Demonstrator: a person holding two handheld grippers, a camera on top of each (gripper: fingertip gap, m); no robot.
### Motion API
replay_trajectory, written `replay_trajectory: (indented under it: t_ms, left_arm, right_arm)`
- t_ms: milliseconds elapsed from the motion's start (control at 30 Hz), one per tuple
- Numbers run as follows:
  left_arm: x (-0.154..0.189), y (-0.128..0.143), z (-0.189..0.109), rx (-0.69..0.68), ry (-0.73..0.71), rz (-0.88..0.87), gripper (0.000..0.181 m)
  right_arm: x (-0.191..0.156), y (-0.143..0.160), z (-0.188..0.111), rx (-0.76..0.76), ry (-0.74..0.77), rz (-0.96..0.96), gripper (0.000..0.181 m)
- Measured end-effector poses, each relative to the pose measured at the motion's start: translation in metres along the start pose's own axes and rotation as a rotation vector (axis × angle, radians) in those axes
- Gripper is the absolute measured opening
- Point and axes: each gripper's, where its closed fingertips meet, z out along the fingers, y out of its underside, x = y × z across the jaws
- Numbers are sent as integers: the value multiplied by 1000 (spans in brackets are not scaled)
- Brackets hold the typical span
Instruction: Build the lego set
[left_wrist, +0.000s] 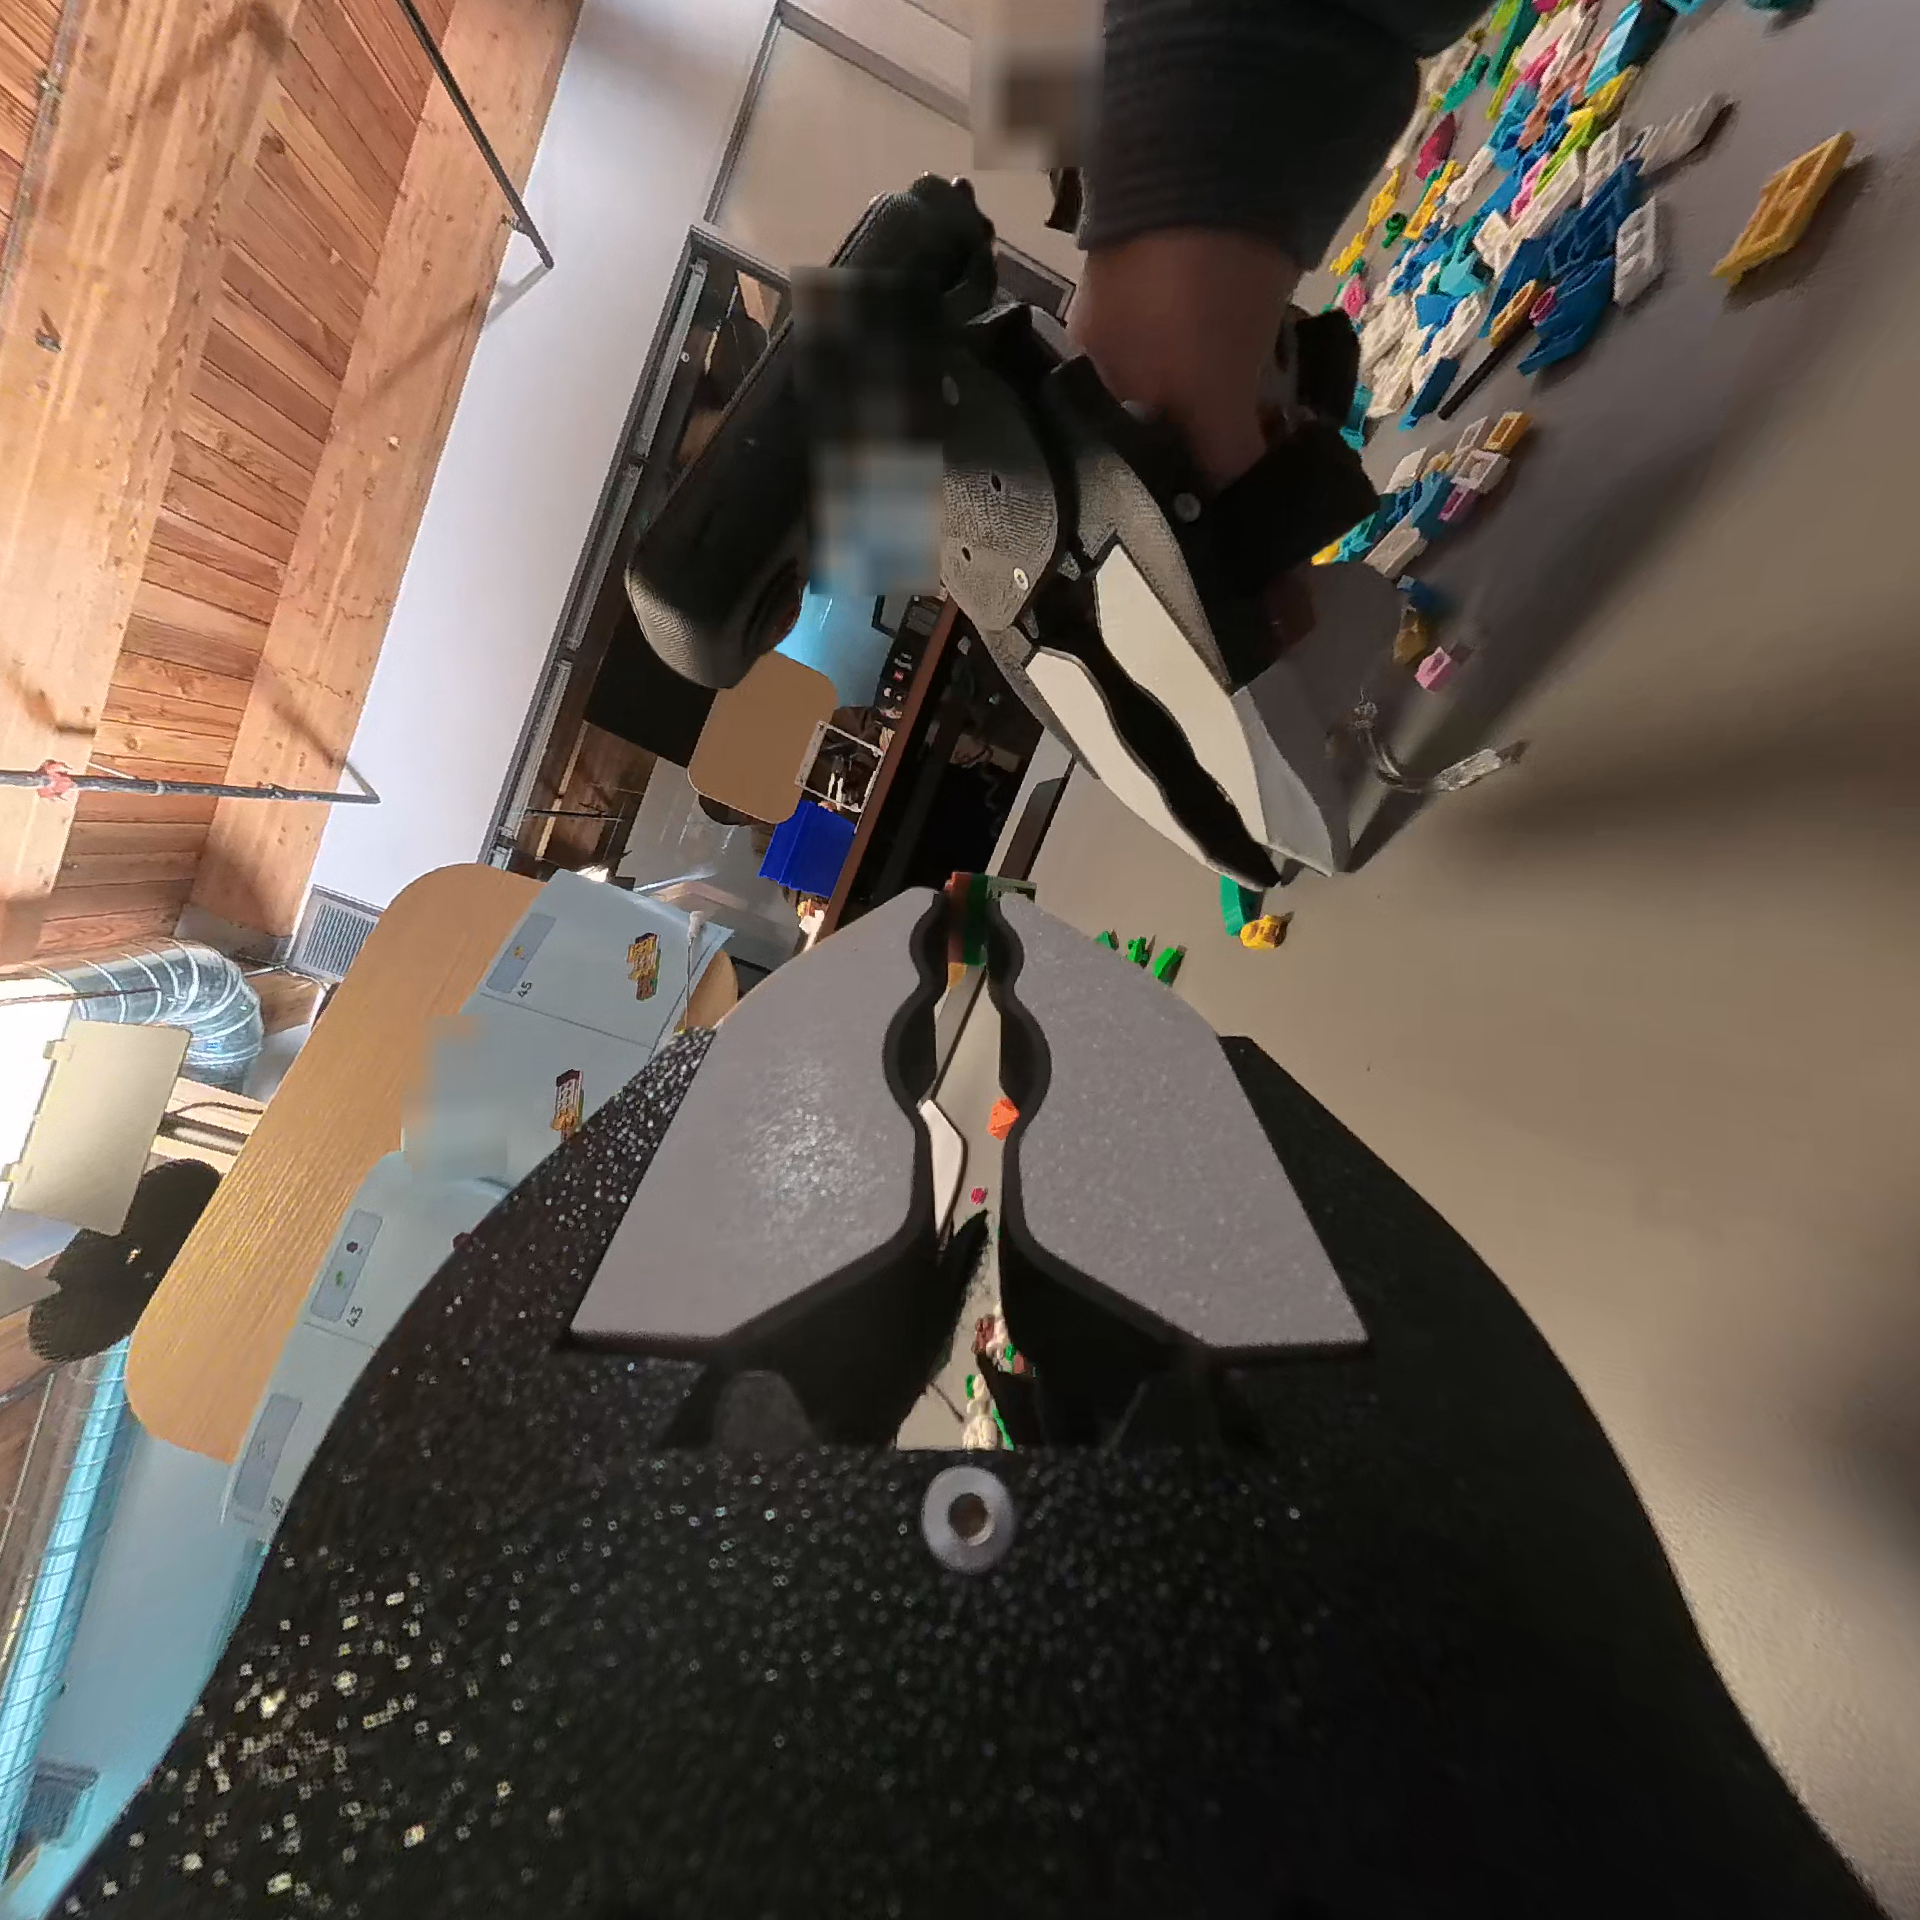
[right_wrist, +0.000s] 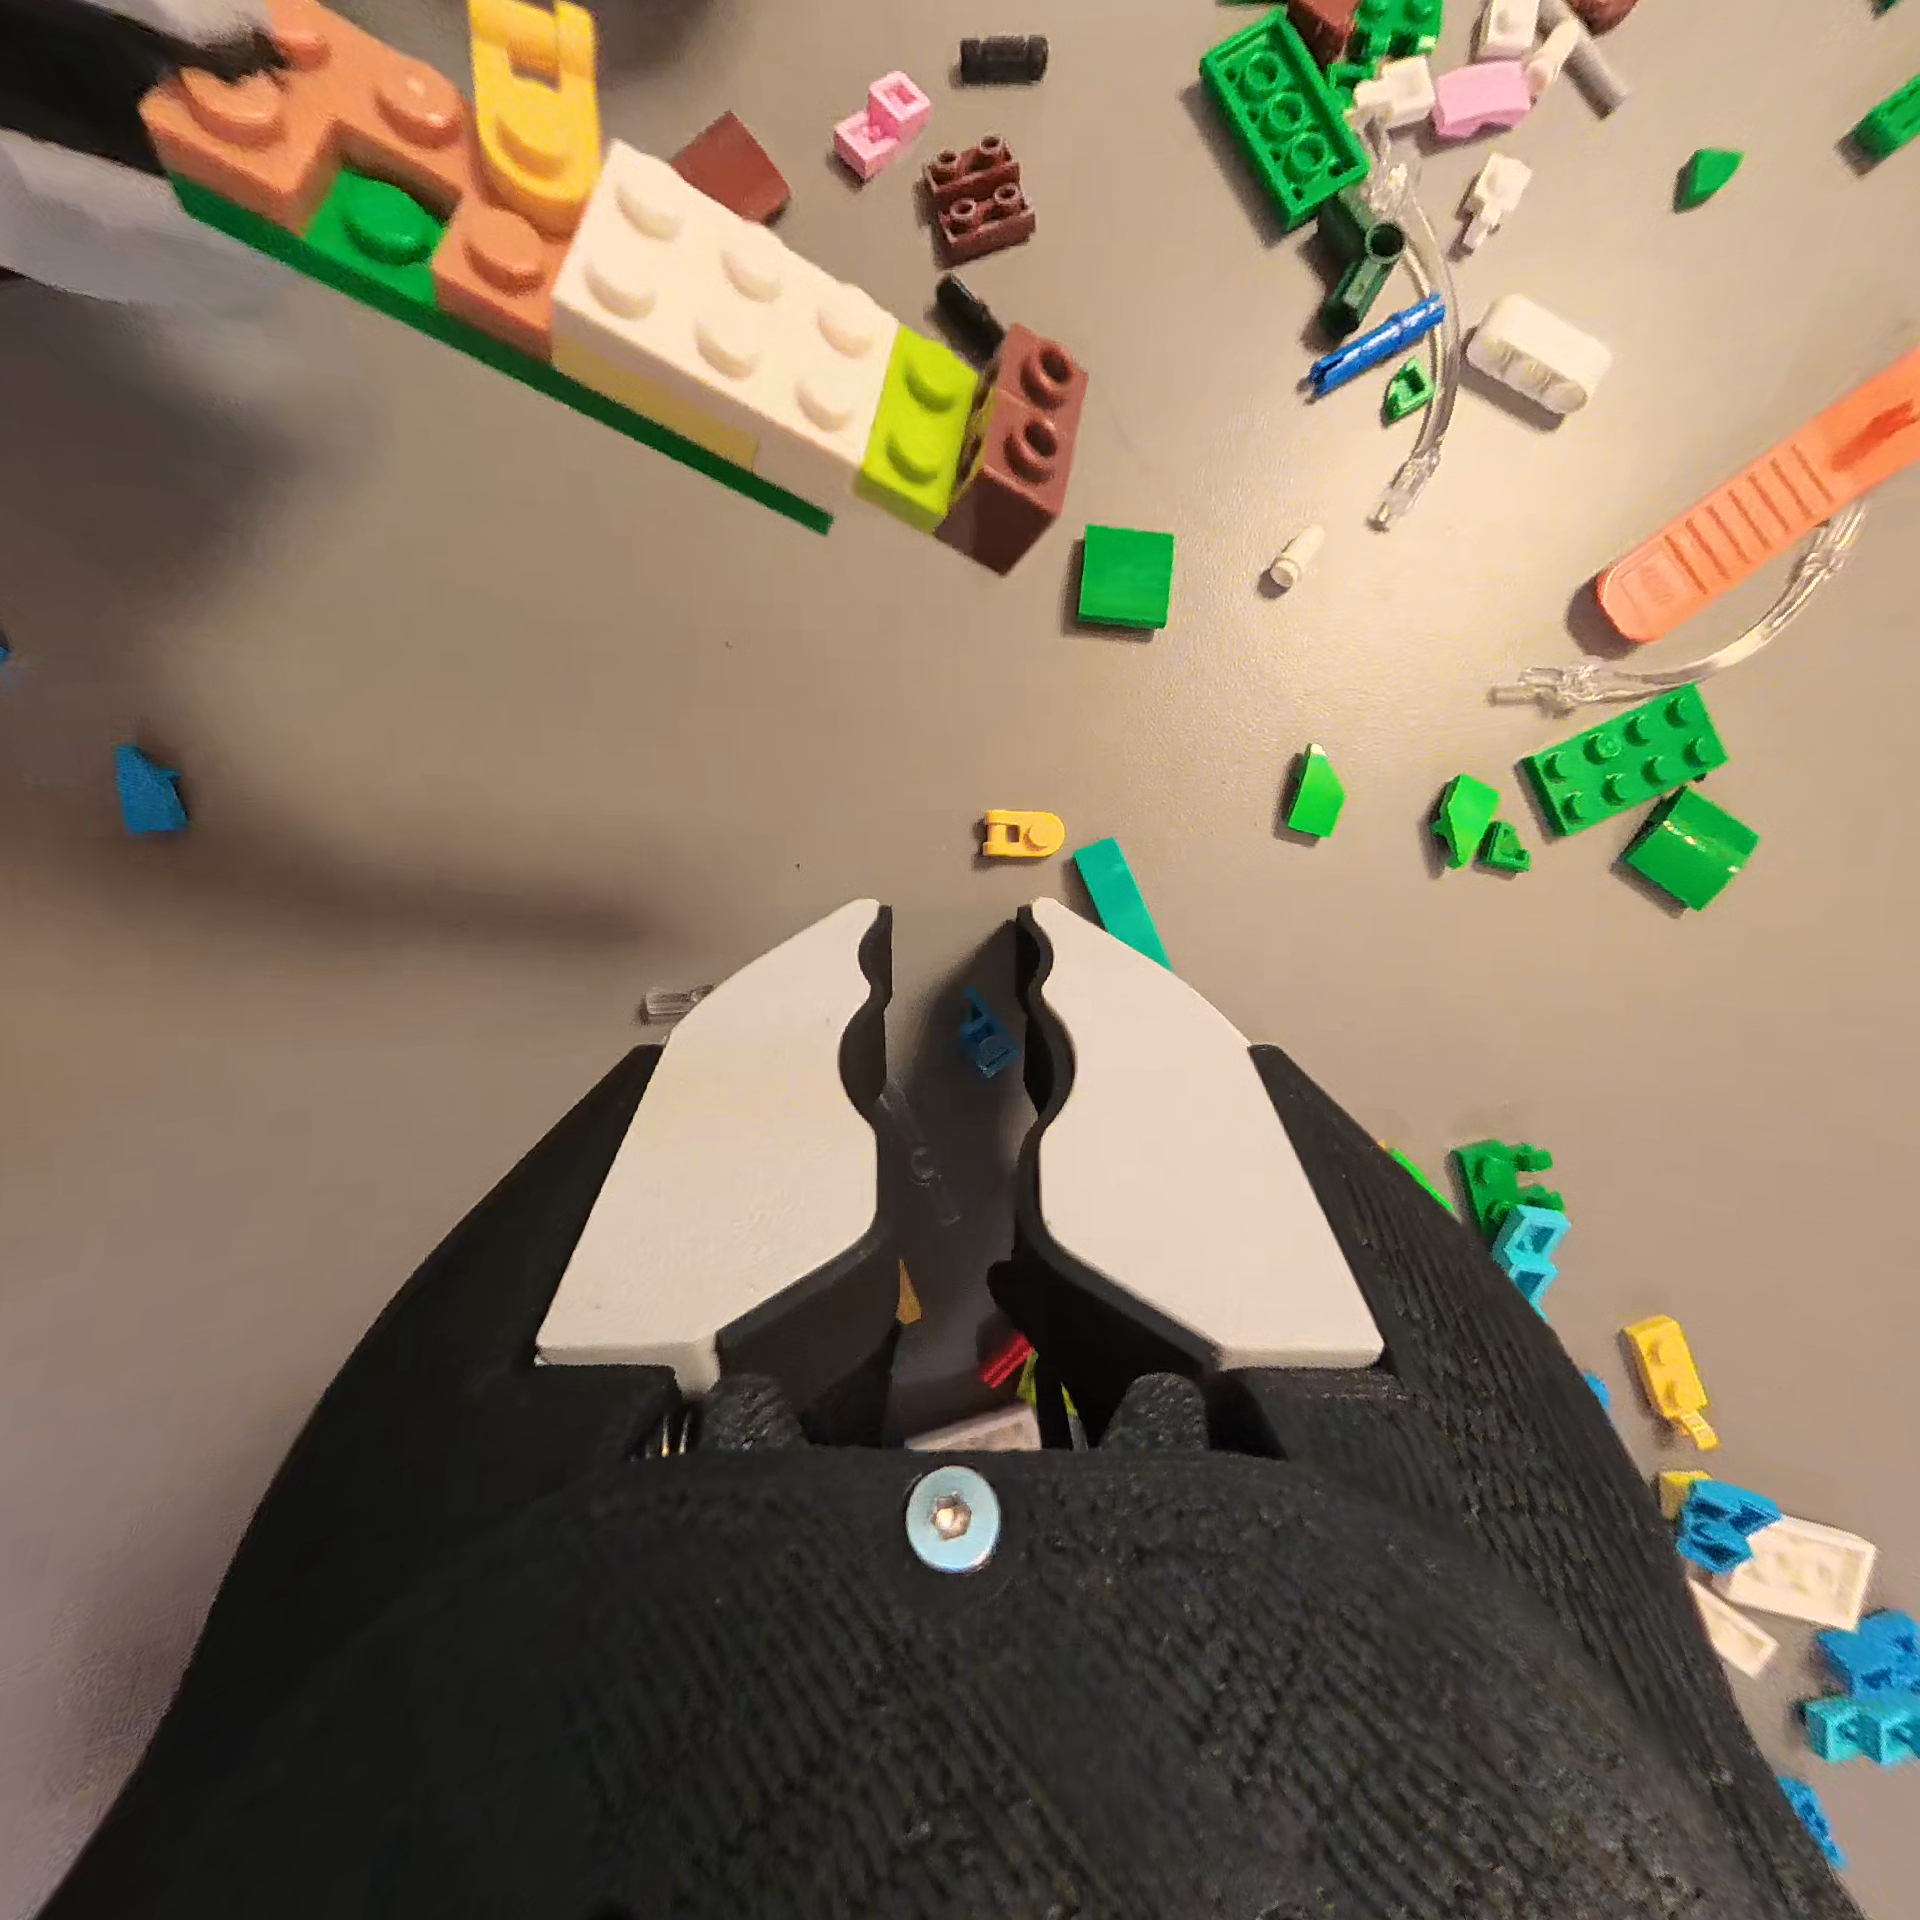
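My left gripper (left_wrist: 969, 909) is shut on a partly built lego assembly (left_wrist: 964, 935), seen edge-on between its tips. In the right wrist view the assembly (right_wrist: 717, 312) hangs above the grey table (right_wrist: 520, 727) at the upper left. It is a long green plate carrying orange, yellow, white, lime and brown bricks. My right gripper (right_wrist: 954, 920) is slightly open and empty, low over the table to the right of the assembly. A small yellow piece (right_wrist: 1023, 834) and a teal tile (right_wrist: 1117, 899) lie just beyond its tips. The right gripper (left_wrist: 1273, 868) also shows in the left wrist view, held by a hand.
Loose green, white, brown and pink bricks (right_wrist: 1283, 114) lie scattered at the right, with an orange brick separator (right_wrist: 1756, 509) and a green plate (right_wrist: 1621, 758). A large pile of blue, white and yellow pieces (left_wrist: 1538, 229) lies farther off. An instruction booklet (left_wrist: 582, 997) lies at the left. The left gripper's tips are roughly 11 centimeters from the right gripper's. The left gripper is farther from the orange brick separator (right_wrist: 1756, 509), some 20 centimeters, than the right, some 15 centimeters.
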Motion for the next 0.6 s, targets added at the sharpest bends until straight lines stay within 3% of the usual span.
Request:
replay_trajectory:
  t_ms: [233,400,600]
  left_arm:
    - [-2,1,1,-2,-3,-20,6]
    - [-4,5,1,-13,-7,-42,6]
    - [-5,6,1,-18,-9,-53,6]
  right_arm:
    - [2,-8,5,9,-20,-12,22]
    - [-20,-13,7,5,-181,-8,22]
    - [-3,-17,5,16,-114,-111,19]
